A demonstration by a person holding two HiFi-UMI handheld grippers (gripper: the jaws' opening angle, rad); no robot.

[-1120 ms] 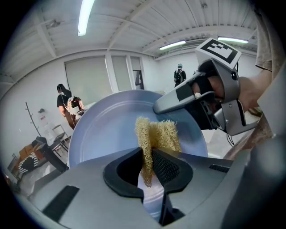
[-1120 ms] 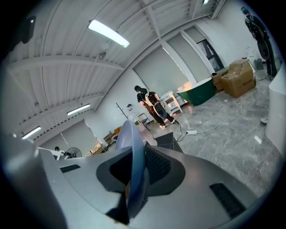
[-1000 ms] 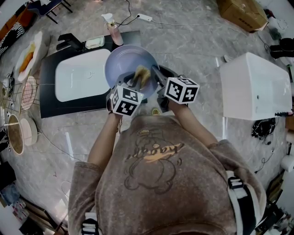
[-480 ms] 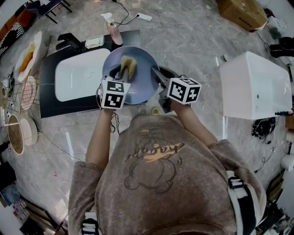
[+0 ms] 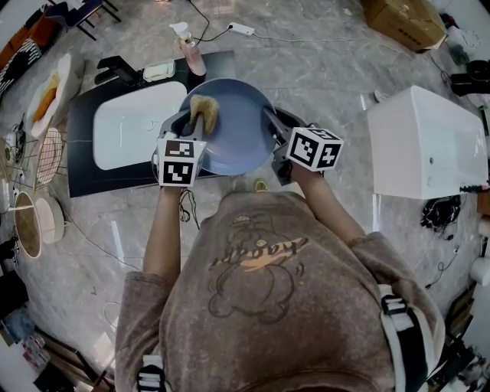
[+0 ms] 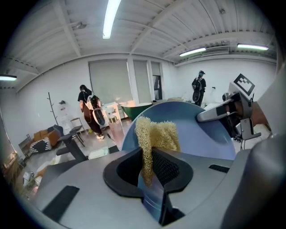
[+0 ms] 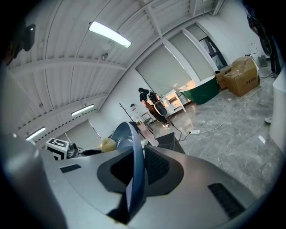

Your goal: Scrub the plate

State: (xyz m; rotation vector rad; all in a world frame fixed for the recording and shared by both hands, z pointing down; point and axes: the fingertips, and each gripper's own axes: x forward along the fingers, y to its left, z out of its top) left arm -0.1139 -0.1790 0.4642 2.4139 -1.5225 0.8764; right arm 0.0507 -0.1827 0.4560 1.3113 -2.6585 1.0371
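Note:
A round blue plate (image 5: 241,134) is held tilted above the black counter beside the sink. My right gripper (image 5: 271,126) clamps its right rim; the rim (image 7: 135,152) runs edge-on between the jaws, which are closing on it. My left gripper (image 5: 196,119) is shut on a yellow mesh scrub pad (image 5: 204,106), which presses on the plate's upper left face. In the left gripper view the pad (image 6: 157,133) sticks up from between the jaws against the plate (image 6: 201,134), and the right gripper (image 6: 221,109) shows at the far rim.
A white sink basin (image 5: 134,122) sits in a black counter (image 5: 84,172) with a faucet (image 5: 115,69) and a pink soap bottle (image 5: 190,50) behind it. A white cabinet (image 5: 425,142) stands at the right, a cardboard box (image 5: 402,21) beyond. Dishes and racks (image 5: 42,107) lie at the left.
My left gripper has carried the scrub pad from the plate's lower middle up and left across its face. The plate and right gripper have shifted slightly right.

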